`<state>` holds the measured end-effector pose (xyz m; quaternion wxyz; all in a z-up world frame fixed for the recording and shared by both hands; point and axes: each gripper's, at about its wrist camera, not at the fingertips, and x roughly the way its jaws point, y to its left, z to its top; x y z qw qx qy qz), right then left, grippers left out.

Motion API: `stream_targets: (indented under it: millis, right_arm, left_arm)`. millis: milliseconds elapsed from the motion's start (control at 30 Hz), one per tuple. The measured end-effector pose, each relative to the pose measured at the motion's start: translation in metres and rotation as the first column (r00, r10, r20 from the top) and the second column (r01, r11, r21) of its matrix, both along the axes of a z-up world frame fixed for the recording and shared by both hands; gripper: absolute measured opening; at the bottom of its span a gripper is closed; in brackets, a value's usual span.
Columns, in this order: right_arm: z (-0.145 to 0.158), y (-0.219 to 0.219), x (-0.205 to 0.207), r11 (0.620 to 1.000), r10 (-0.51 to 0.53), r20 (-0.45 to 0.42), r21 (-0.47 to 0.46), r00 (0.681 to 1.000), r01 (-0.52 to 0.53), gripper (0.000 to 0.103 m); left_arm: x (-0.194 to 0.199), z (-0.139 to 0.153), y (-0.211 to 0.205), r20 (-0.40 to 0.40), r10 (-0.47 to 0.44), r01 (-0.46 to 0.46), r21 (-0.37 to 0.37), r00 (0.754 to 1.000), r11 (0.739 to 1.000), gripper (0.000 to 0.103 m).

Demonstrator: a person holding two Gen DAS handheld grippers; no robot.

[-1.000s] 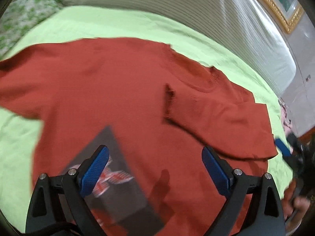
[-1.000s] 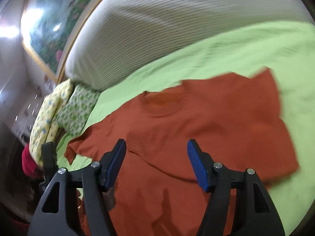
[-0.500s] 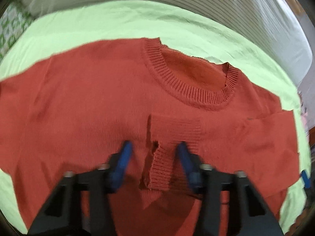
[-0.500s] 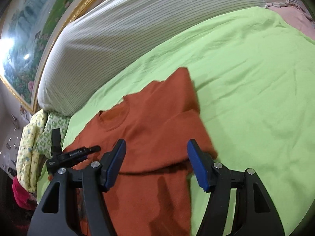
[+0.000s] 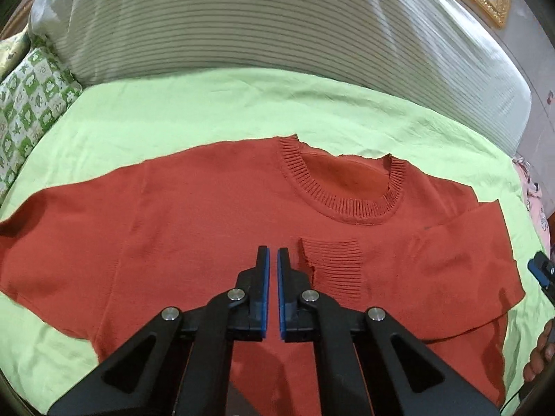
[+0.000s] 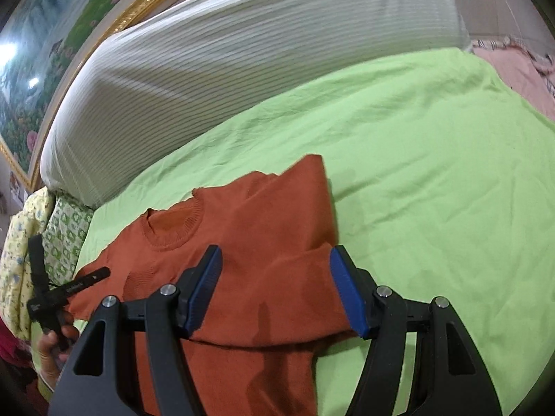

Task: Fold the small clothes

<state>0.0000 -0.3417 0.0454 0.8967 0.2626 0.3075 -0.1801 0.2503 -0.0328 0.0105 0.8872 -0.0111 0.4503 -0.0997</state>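
Observation:
A rust-red knit sweater (image 5: 215, 228) lies flat on the green sheet (image 5: 208, 104), collar (image 5: 343, 204) away from me. Its right sleeve (image 5: 433, 274) is folded across the chest, ribbed cuff (image 5: 333, 263) at the middle. The left sleeve (image 5: 52, 235) lies spread out to the left. My left gripper (image 5: 272, 260) is shut and empty, just above the chest, left of the cuff. In the right wrist view my right gripper (image 6: 274, 270) is open and empty over the folded sleeve (image 6: 277, 305), beside the sweater's right edge (image 6: 322, 204).
A striped white bolster (image 5: 260, 27) runs along the head of the bed. Green patterned pillows (image 5: 31, 104) lie at the left. Pink fabric (image 6: 513, 66) lies past the sheet's right edge. A gold picture frame (image 6: 114, 24) hangs behind.
My left gripper closed fully and pulled back from the cuff, which now lies flat on the chest. My right gripper stayed open and swung toward the sweater's right side.

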Motion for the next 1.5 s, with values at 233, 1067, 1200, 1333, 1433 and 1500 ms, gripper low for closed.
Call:
stream_targets:
  millis: [233,1067,1200,1333,1433,1500]
  right_arm:
    - [0.003,0.006,0.001,0.999,0.017,0.034,0.034,0.999,-0.019,0.065]
    - [0.001,-0.006,0.013,1.0,0.0,0.014,0.012,1.0,-0.001,0.065]
    - [0.01,0.003,0.027,0.999,0.048,0.018,-0.019,0.999,-0.048,0.065]
    - [0.002,0.018,0.048,0.992,0.118,-0.012,-0.036,0.993,-0.119,0.063]
    - [-0.015,0.027,0.067,0.984,0.166,-0.08,-0.046,0.983,-0.17,0.051]
    - [-0.029,0.026,0.076,0.985,0.153,-0.162,-0.061,0.975,-0.164,0.048]
  left_arm:
    - [0.007,-0.039,-0.003,-0.127,-0.042,0.031,-0.084,0.991,0.996,0.084]
    - [-0.009,0.026,0.01,0.025,-0.102,0.105,-0.167,0.994,0.98,0.002]
    - [0.002,0.032,0.042,0.034,-0.057,0.06,-0.129,0.998,0.99,0.002]
    - [0.008,0.004,0.055,-0.022,-0.029,0.027,-0.083,0.999,0.996,0.002]
    - [0.009,-0.02,0.062,-0.064,-0.006,0.001,-0.077,0.998,0.997,0.003]
    - [0.009,-0.034,0.065,-0.091,0.005,-0.011,-0.069,0.996,0.998,0.003]
